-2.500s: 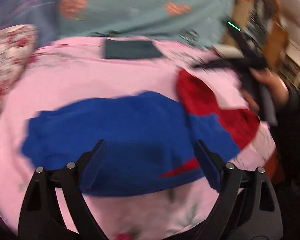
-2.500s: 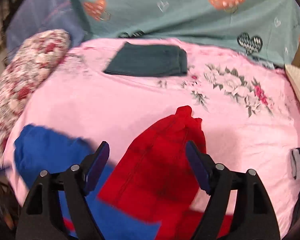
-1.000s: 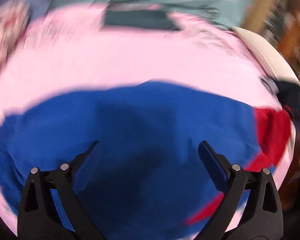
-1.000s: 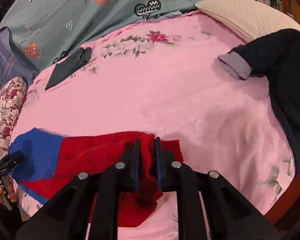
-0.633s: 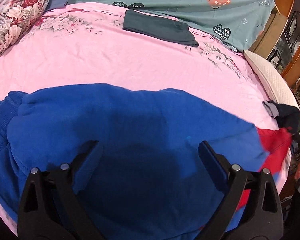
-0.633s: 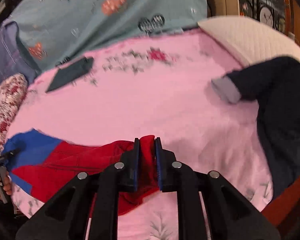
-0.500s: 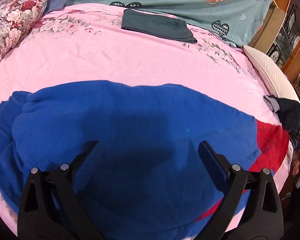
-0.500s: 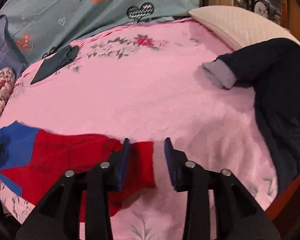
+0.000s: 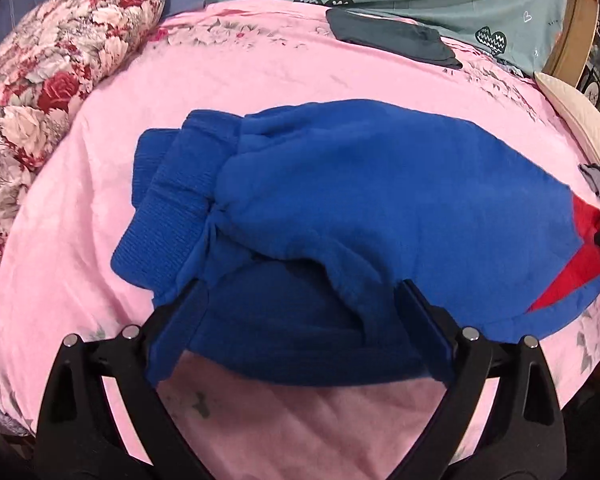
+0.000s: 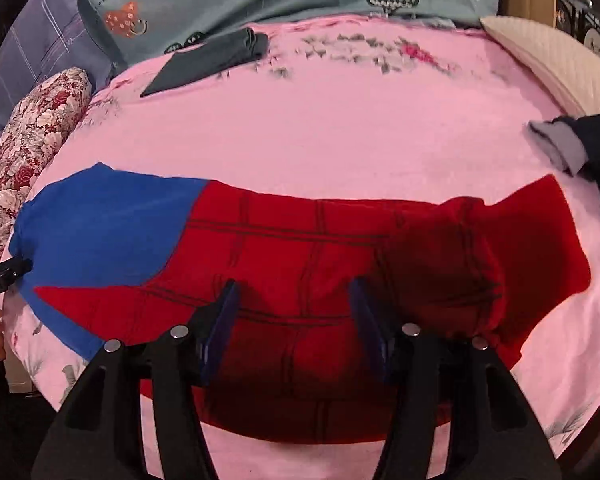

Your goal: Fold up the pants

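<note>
The pants (image 9: 380, 200) are blue at the waist end and red at the leg end, lying across the pink bedsheet (image 9: 260, 80). In the left wrist view the ribbed blue waistband (image 9: 160, 216) is bunched at the left. My left gripper (image 9: 300, 320) is open, its fingers straddling the blue cloth's near edge. In the right wrist view the red legs (image 10: 340, 248) with dark lines stretch sideways, cuffs folded over at right. My right gripper (image 10: 296, 320) is open over the red cloth.
A folded dark green garment (image 9: 392, 36) lies at the far side. A floral pillow (image 9: 40, 80) is at the left. A dark navy garment (image 10: 596, 152) and a cream pillow (image 10: 552, 68) lie at the right. The bed's near edge is close below both grippers.
My right gripper has let go of the red leg and opened; the legs now lie spread flat. The left gripper view has pulled back, showing the waistband bunched at the left.
</note>
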A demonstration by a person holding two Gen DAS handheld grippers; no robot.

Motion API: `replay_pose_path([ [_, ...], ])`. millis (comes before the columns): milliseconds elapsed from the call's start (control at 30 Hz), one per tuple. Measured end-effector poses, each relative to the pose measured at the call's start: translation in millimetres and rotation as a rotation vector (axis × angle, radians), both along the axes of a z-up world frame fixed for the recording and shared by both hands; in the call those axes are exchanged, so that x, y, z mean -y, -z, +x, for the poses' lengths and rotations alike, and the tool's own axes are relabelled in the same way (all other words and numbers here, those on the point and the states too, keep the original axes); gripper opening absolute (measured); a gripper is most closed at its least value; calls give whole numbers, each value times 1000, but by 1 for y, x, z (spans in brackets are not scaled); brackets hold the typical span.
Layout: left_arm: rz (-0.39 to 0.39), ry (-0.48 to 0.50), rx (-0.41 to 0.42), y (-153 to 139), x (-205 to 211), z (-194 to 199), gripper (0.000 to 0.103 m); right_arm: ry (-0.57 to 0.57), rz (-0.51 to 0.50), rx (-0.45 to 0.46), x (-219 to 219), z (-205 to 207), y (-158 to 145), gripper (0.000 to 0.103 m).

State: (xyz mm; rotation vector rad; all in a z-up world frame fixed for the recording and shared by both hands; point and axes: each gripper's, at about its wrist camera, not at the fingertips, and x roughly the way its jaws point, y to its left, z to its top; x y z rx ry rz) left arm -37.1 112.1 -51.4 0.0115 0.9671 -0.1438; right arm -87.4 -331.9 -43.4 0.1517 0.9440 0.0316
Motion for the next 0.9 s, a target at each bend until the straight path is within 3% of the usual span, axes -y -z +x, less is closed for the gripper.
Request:
replay_pose_path([
  [100, -96, -16, 44, -20, -9, -7, 96, -36, 79, 74, -15, -9, -19, 62],
  [200, -129, 3, 136, -41, -3, -8, 99, -172, 107, 139, -51, -12, -38, 71],
  [267, -104, 8, 121, -35, 5, 3, 99, -263, 125, 129, -78, -3, -37, 72],
  [333, -60, -47, 52, -16, 1, 22, 99, -278, 131, 87, -94, 5, -25, 72],
  [367, -80, -63, 12, -6, -6, 29, 99, -283, 130, 48, -99, 12, -15, 72],
  [433, -88, -44, 8, -2, -13, 30, 98, -269, 112, 1, -102, 18, 0, 73],
  [500, -86, -33, 8, -7, -18, 28, 90, -277, 100, 21, -104, 15, -2, 73],
  [567, -150, -46, -7, -13, -31, 28, 80, -282, 143, 39, -103, 13, -8, 73],
  [667, -340, -86, -18, -27, -59, 20, 78, -302, 190, 84, -105, 8, -15, 73],
  [767, -300, -68, 67, -50, -49, 14, 93, -310, 216, 127, -104, 7, -18, 73],
  [900, -263, 18, 73, -50, -10, 25, 93, -292, 218, 121, -104, 12, -13, 73],
])
